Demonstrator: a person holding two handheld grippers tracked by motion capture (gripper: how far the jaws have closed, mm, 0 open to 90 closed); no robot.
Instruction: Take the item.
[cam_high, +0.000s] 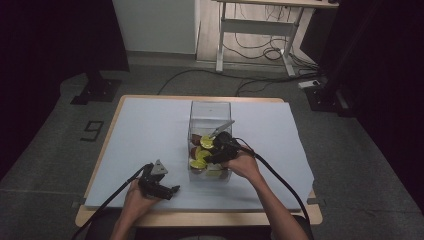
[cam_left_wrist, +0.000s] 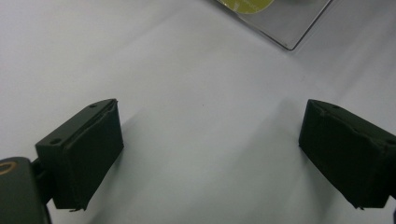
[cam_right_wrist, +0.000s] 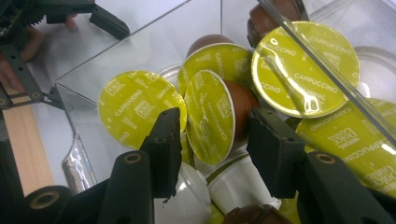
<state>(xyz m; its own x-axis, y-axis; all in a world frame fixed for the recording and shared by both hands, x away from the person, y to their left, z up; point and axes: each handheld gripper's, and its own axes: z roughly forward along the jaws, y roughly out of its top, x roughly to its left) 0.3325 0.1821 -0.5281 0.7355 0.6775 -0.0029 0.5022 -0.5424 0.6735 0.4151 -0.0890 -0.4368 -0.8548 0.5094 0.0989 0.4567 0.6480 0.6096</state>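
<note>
— On the table, under that pale sheet, what's the biggest thing in play?

— Apart from the table itself, the clear box, standing open-topped near the middle. It holds a heap of coffee capsules, yellow-green lids and brown bodies, with some white ones lower down.

— And the right gripper?

— Reaching down into the box from its near side. In the right gripper view its jaws stand part-way open on either side of one brown capsule, which sits on edge, lid turned sideways. The pads look close to it but not yet pressing, so I'd say it grips nothing yet.

— The left gripper?

— Resting low over the sheet, near the front edge and apart from the box. In the left gripper view its jaws are spread wide with bare sheet between them; a corner of the box shows ahead.

— So how should the pick go?

— My judgement: close on the brown body rather than the thin lid rim, since the foil edge would likely slip or bend. The neighbouring capsule leans just beside the left pad, so settle a little deeper and centred before squeezing, or two may come up together. Then lift straight up, keeping clear of the box wall that crosses nearby.
</note>
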